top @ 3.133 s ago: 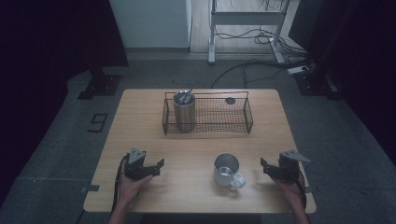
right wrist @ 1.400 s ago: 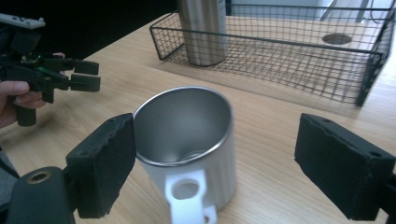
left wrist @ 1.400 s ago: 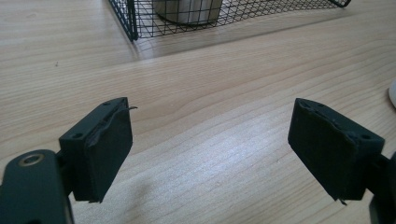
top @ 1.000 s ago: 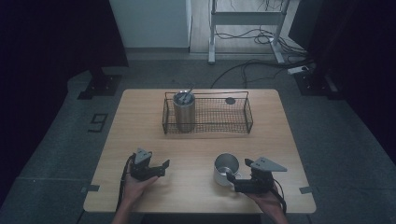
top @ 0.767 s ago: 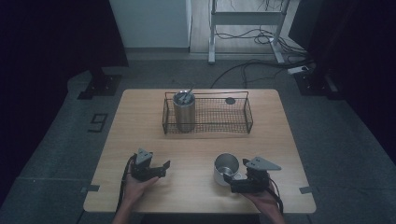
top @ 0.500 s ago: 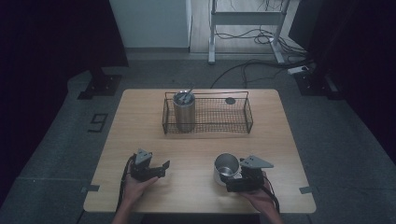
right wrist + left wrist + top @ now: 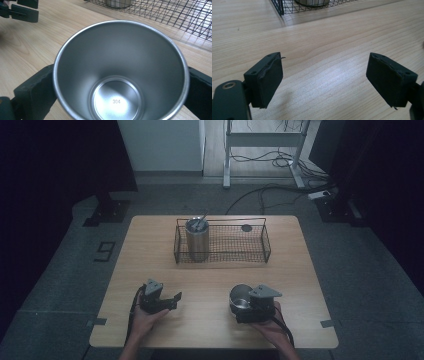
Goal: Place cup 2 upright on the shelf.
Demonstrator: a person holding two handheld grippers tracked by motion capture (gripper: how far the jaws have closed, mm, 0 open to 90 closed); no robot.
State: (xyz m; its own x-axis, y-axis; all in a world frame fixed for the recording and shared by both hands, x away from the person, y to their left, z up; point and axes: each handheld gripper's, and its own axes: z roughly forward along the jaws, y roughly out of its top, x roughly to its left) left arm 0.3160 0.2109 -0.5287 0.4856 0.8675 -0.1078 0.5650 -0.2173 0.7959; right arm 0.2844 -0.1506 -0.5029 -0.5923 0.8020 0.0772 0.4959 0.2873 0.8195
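Observation:
A wide steel cup (image 7: 240,296) stands upright on the wooden table (image 7: 210,285), near its front edge and right of the middle. In the right gripper view I look down into the cup (image 7: 120,62), which is empty and bright. My right gripper (image 7: 241,307) (image 7: 120,90) has one black pad on each side of the cup. Its jaws have just been closing a little with the cup between them, and they still stand wide. My left gripper (image 7: 173,299) (image 7: 324,80) rests at the front left, open over bare wood.
A black wire basket (image 7: 250,254) stands at the back middle of the table. In its left end is a tall steel tumbler (image 7: 197,240) with a utensil sticking out. A small dark disc (image 7: 246,227) lies by the basket's far side.
My right hand came in from the table's right edge, leftward to the cup, and its jaws now flank it. The left gripper stayed put.

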